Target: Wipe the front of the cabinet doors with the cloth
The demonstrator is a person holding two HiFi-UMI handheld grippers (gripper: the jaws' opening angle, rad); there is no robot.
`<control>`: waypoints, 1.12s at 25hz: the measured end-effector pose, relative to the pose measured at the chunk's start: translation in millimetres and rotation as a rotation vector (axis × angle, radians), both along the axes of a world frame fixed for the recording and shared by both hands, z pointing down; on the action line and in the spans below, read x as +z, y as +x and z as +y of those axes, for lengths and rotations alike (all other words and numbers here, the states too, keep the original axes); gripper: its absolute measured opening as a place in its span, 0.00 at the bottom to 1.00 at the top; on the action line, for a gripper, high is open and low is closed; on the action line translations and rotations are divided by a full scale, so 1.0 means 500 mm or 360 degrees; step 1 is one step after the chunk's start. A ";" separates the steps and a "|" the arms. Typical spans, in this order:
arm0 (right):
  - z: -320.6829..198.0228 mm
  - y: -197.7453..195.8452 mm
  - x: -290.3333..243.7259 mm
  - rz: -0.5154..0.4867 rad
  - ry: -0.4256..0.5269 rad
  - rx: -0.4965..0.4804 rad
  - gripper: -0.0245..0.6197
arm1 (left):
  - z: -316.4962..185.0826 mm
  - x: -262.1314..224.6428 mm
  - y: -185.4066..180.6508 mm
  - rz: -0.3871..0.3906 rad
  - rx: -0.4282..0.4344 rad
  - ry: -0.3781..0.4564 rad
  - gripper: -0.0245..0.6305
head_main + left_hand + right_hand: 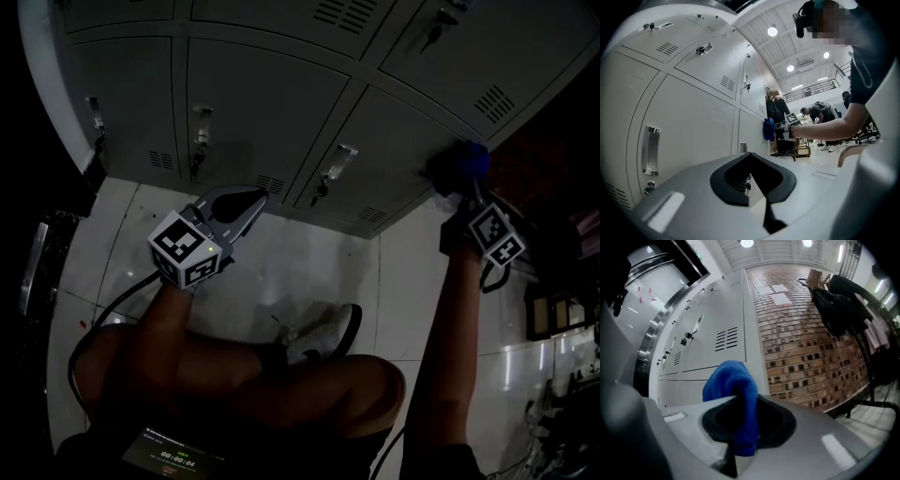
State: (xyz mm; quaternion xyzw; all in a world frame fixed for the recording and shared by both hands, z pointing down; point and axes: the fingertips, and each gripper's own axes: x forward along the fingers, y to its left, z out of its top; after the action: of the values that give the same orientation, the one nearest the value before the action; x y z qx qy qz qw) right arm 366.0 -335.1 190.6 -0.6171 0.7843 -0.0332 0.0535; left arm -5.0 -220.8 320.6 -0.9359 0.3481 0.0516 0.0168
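Note:
A bank of grey metal locker doors (pixel 262 103) fills the top of the head view. My right gripper (pixel 461 178) is shut on a blue cloth (pixel 472 157) and holds it against a lower right door (pixel 412 141). The right gripper view shows the same blue cloth (pixel 733 390) bunched between the jaws, next to a vented door (pixel 726 341). My left gripper (pixel 246 204) hangs near the floor in front of the lower doors, jaws closed, nothing in them. In the left gripper view the cloth (pixel 768 129) shows far off on a door.
A person's bare legs and a white shoe (pixel 328 333) rest on the pale tiled floor (pixel 309 272) before the lockers. Door handles with locks (pixel 201 131) stick out. A brick wall (pixel 806 333) stands right of the lockers, with dark clothes (pixel 839 305) hanging there.

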 end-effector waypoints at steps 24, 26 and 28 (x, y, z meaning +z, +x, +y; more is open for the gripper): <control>0.077 -0.388 0.082 -0.0061 -0.0056 -0.0658 0.13 | 0.000 -0.001 -0.001 -0.0011 0.0000 0.0011 0.04; 0.057 -0.429 0.105 -0.0019 -0.0086 -0.0698 0.13 | -0.003 -0.002 -0.005 -0.0002 -0.0004 0.0014 0.04; 0.037 -0.457 0.124 0.0006 -0.0116 -0.0708 0.13 | -0.004 -0.006 -0.009 0.0015 -0.0008 0.0012 0.04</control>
State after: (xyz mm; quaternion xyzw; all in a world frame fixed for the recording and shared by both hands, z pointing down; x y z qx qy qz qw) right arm 137.4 -316.4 252.8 -0.4306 0.8995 -0.0716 0.0211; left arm -9.3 -222.8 317.5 -0.9347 0.3504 0.0573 0.0187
